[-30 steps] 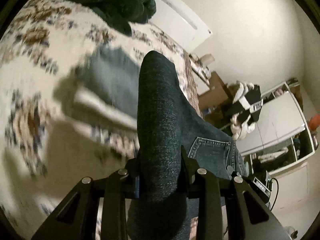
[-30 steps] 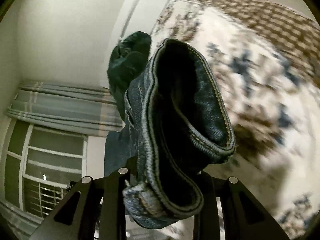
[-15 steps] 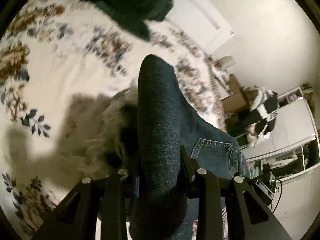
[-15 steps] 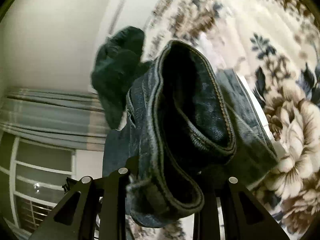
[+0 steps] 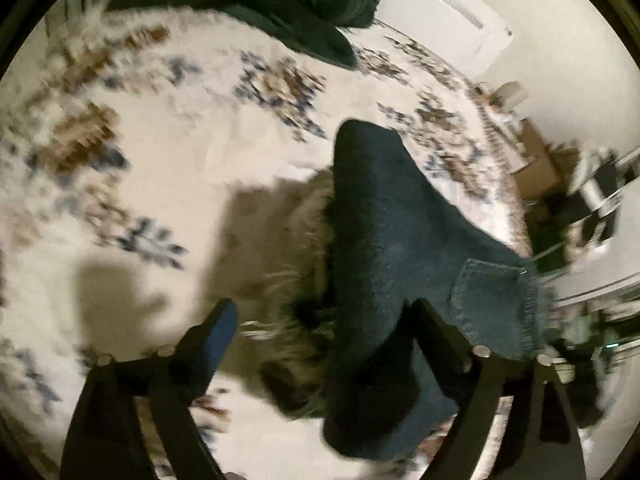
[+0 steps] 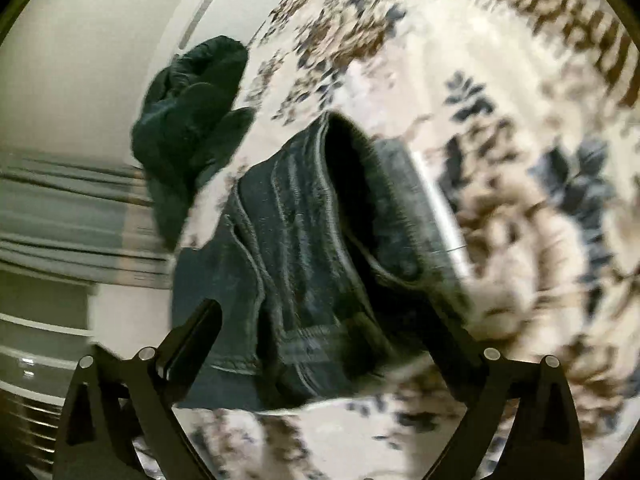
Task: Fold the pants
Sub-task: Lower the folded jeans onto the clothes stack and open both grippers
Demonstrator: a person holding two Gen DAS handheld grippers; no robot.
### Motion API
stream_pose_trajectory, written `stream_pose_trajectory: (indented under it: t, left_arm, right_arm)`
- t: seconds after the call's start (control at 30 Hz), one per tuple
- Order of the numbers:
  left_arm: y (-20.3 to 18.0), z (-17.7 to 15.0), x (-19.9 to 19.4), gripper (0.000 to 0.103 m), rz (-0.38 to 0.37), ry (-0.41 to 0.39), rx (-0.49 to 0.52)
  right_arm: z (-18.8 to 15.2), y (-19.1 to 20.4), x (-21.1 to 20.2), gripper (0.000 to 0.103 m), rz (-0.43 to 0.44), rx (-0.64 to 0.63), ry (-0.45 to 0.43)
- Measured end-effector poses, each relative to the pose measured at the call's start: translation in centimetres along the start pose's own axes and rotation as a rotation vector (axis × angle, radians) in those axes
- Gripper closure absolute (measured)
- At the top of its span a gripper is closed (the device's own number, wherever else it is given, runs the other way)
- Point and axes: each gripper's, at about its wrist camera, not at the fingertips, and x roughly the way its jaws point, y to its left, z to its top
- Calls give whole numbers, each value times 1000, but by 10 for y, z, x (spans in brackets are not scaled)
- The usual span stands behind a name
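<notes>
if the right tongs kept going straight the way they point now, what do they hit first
Most likely the jeans: the right tongs stand open with the bunched denim right between the fingers and just ahead. Beyond it lies the floral bedspread. The frame is blurred, so depth is uncertain.

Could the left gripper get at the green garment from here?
Probably not directly. The left gripper is open, but the jeans fill the space between its fingers, and the green garment lies far across the bedspread. It would have to clear the jeans first.
</notes>
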Motion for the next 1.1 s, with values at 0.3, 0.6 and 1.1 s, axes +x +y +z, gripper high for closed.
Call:
stream_pose_trajectory:
  t: [0.3,0.6,1.1]
  left_arm:
    - [-52,-42,-67,13,207,-83,151]
    - [-107,-94,-171,13,255,-197,193]
    - [-168,-220,-377,13,266,-388,201]
  right_arm:
    - [-56,85,-84,0,-496,-395,-191]
    - [-129,147,-215,0,-585,-524,-302]
    - [-276,219,-453,0,-445,-668,-422]
